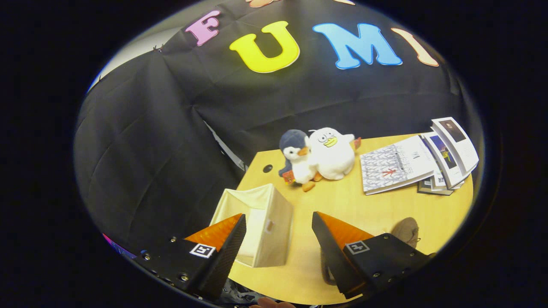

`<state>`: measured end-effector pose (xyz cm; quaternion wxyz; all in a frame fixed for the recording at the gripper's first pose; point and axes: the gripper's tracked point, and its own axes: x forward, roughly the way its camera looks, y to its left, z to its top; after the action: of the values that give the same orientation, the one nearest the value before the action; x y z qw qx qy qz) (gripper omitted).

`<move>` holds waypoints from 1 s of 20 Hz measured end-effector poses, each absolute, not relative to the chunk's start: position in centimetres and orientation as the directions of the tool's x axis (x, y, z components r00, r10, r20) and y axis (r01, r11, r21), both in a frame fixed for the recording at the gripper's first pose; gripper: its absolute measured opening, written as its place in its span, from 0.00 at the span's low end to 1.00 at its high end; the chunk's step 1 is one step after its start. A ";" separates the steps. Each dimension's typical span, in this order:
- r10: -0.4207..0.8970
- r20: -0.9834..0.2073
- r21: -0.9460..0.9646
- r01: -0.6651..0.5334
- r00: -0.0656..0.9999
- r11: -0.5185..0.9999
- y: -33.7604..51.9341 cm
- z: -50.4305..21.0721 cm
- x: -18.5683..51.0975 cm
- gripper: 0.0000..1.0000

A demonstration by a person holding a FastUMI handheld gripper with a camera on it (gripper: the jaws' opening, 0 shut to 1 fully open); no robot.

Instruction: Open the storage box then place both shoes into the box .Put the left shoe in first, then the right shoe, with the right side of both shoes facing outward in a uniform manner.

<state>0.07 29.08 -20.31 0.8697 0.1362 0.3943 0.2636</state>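
A cream fabric storage box (261, 222) stands on the wooden table (376, 209), its top open and its inside looking empty. My gripper (279, 224) hangs open above the table, its left finger over the box's near corner and its right finger to the box's right. A brownish shoe (406, 231) lies on the table just beyond the right finger, partly hidden by it. Part of another shoe (327, 269) peeks out under the right finger.
Two plush toys, a grey penguin (295, 156) and a white duck (333, 153), sit at the table's far side. Several booklets (396, 167) and magazines (449, 154) lie fanned out at the far right. A small round hole (267, 168) marks the table's far left corner.
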 end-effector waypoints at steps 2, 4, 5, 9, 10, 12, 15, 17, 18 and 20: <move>0.542 -0.635 0.427 -0.335 0.551 0.840 27.4 -21.6 0.1 0.95; 0.525 -0.655 0.409 -0.329 0.543 0.851 26.1 -22.6 -0.2 0.95; 0.516 -0.666 0.397 -0.331 0.538 0.856 25.4 -23.3 -0.4 0.95; 0.461 -0.745 0.304 -0.369 0.483 0.878 22.9 -27.2 -1.9 0.95; 0.445 -0.767 0.285 -0.377 0.463 0.881 22.4 -28.4 -2.5 0.95; 0.422 -0.800 0.260 -0.386 0.427 0.885 21.2 -30.1 -3.9 0.95; 0.403 -0.837 0.255 -0.388 0.371 0.886 20.7 -32.7 -5.4 0.95; 0.391 -0.856 0.251 -0.389 0.339 0.887 20.4 -34.2 -6.0 0.95; 0.381 -0.867 0.247 -0.387 0.321 0.888 20.2 -35.0 -6.2 0.95; 0.354 -0.893 0.240 -0.372 0.278 0.897 19.8 -36.5 -7.1 0.95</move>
<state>-7.11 19.80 -36.46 0.7993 -0.0078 0.5564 0.2271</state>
